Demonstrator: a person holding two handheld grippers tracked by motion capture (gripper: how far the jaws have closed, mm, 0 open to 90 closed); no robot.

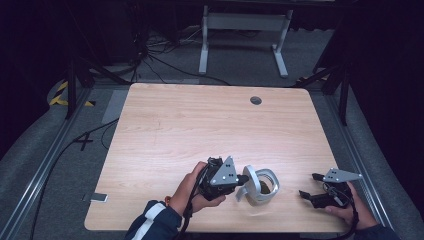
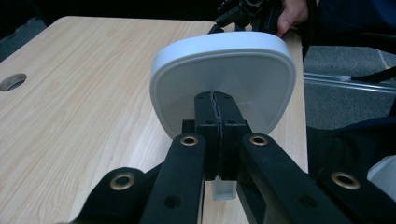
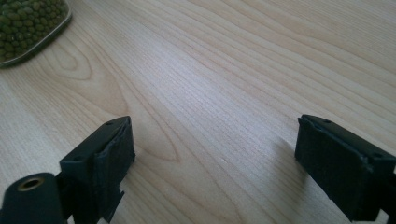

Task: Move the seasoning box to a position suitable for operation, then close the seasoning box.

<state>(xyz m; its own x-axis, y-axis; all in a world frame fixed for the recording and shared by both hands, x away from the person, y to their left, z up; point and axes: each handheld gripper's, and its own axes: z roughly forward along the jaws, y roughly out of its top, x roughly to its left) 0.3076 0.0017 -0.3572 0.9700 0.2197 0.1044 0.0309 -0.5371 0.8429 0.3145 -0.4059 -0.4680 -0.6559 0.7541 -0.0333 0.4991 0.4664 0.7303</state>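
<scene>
A white rounded-square lid (image 1: 251, 183) stands on edge near the table's front middle, and my left gripper (image 1: 242, 180) is shut on it. In the left gripper view the lid (image 2: 224, 74) faces the camera flat-on, with the left gripper (image 2: 217, 100) pinching its lower middle. Just right of the lid sits a clear container (image 1: 268, 188) holding green beans (image 3: 21, 21). My right gripper (image 1: 310, 185) rests open to the right of the container, low over bare wood. In its own view the right gripper (image 3: 215, 149) has its jaws far apart with nothing between them.
The wooden table (image 1: 200, 125) has a round cable hole (image 1: 255, 100) at the back. A white desk frame (image 1: 245, 30) stands on the floor beyond, with cables to its left. In the left gripper view the person's other hand (image 2: 292, 14) holds the right gripper (image 2: 247, 9) behind the lid.
</scene>
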